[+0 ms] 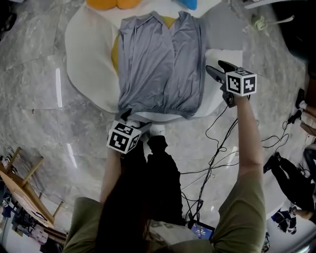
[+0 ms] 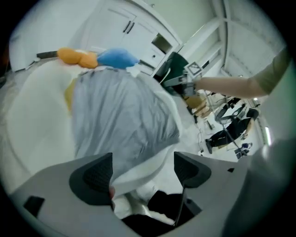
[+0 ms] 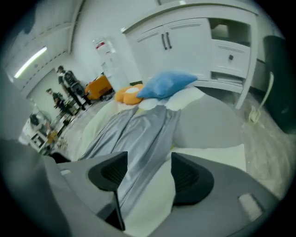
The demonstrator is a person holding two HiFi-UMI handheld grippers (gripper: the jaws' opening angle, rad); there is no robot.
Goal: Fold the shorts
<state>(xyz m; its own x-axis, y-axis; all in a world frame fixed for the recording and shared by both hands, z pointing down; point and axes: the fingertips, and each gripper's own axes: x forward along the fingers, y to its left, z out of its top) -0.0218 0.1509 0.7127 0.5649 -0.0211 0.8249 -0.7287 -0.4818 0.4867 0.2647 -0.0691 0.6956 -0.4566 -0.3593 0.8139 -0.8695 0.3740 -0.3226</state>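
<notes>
The shorts (image 1: 160, 64) cover most of a yellow cloth (image 1: 114, 52), and the top edge cuts off the orange cushion (image 1: 103, 4).

I read the grey shorts (image 1: 160, 64) as thin, smooth cloth with a faint sheen and soft creases, on a matt white fabric pad (image 1: 89, 59) over a glossy marbled grey surface (image 1: 44, 123), and the left gripper (image 2: 143, 173) as matt grey plastic with dark ribbed pads (image 2: 92, 176).

A: What identifies the tools?
B: On the left gripper (image 1: 126, 116) and right gripper (image 1: 217, 68): grey bodies, dark ribbed pads (image 3: 111, 172), a white cube (image 1: 123, 139) with black square markers.
A: And clothing?
B: Olive-green short sleeves (image 1: 244, 212).
</notes>
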